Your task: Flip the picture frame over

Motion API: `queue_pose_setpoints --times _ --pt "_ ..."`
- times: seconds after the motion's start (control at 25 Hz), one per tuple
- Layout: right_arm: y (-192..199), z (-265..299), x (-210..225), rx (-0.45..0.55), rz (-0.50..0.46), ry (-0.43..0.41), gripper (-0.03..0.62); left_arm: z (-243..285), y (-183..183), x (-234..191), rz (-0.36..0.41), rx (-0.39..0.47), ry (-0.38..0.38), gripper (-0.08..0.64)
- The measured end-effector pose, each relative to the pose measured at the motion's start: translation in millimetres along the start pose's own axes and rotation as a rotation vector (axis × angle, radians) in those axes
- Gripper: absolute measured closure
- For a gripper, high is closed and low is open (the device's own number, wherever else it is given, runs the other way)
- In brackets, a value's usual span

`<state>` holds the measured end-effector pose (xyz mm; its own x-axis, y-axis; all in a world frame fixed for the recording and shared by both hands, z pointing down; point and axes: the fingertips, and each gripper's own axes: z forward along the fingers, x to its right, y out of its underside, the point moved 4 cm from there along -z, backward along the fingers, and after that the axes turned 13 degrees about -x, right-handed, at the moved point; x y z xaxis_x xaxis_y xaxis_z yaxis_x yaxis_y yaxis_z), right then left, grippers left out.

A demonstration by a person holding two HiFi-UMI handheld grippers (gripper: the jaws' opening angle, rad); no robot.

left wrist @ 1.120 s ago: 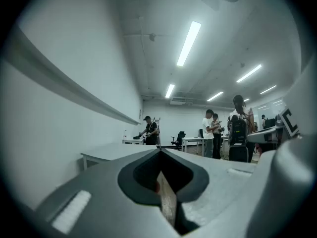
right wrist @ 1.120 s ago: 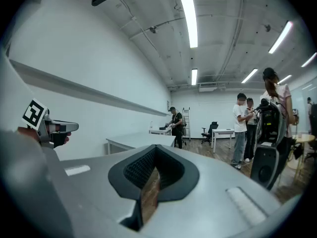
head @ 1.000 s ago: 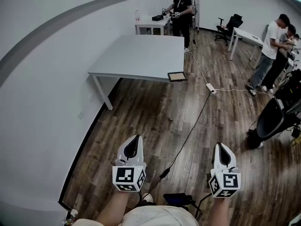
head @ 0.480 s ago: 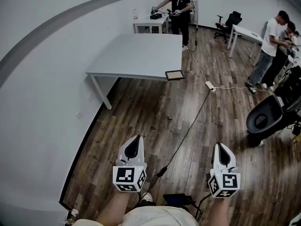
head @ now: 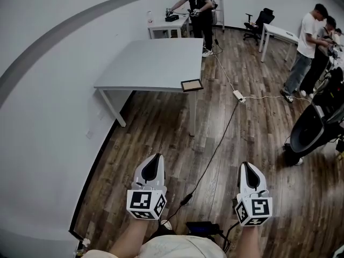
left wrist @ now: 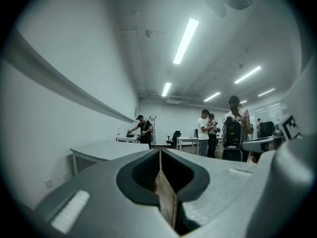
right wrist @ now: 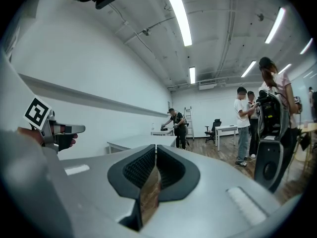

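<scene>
The picture frame [head: 192, 85], dark-edged with a tan face, lies flat on the front right corner of the grey table [head: 156, 61], far ahead in the head view. My left gripper [head: 153, 158] is held low near my body over the wooden floor, shut with nothing in it. My right gripper [head: 245, 166] hangs beside it at the same height, also shut and empty. In the left gripper view the left gripper [left wrist: 160, 152] shows its jaws pressed together, with the table [left wrist: 106, 149] far off. In the right gripper view the right gripper [right wrist: 155, 148] points at the table [right wrist: 143, 142].
A white cable [head: 226, 79] with a power strip [head: 237, 95] runs across the wooden floor right of the table. A person [head: 193, 7] works at a small white table [head: 167, 24] beyond. Two people [head: 309, 42] stand at the right, near a dark round machine [head: 317, 130]. A wall runs along the left.
The table and frame have shifted slightly down and left in the head view, so I have moved a little closer. Both grippers stay shut and level.
</scene>
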<state>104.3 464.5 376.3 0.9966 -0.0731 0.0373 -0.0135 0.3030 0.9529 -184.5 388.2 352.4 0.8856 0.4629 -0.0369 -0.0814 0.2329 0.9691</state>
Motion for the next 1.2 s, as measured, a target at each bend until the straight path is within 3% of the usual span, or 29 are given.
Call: queue_pose_setpoints --times 0.32,0.6,1.2 --pt "4 14 37 -0.003 0.008 -0.067 0.557 20 -3 33 0.021 -0.007 -0.049 0.548" --pt "1 53 47 -0.018 -0.001 -0.078 0.557 59 -5 26 0.009 -0.012 -0.043 0.548" --pt "-46 197 10 -0.039 -0.029 -0.049 0.551 181 -25 -65 0.000 -0.018 0.012 0.548"
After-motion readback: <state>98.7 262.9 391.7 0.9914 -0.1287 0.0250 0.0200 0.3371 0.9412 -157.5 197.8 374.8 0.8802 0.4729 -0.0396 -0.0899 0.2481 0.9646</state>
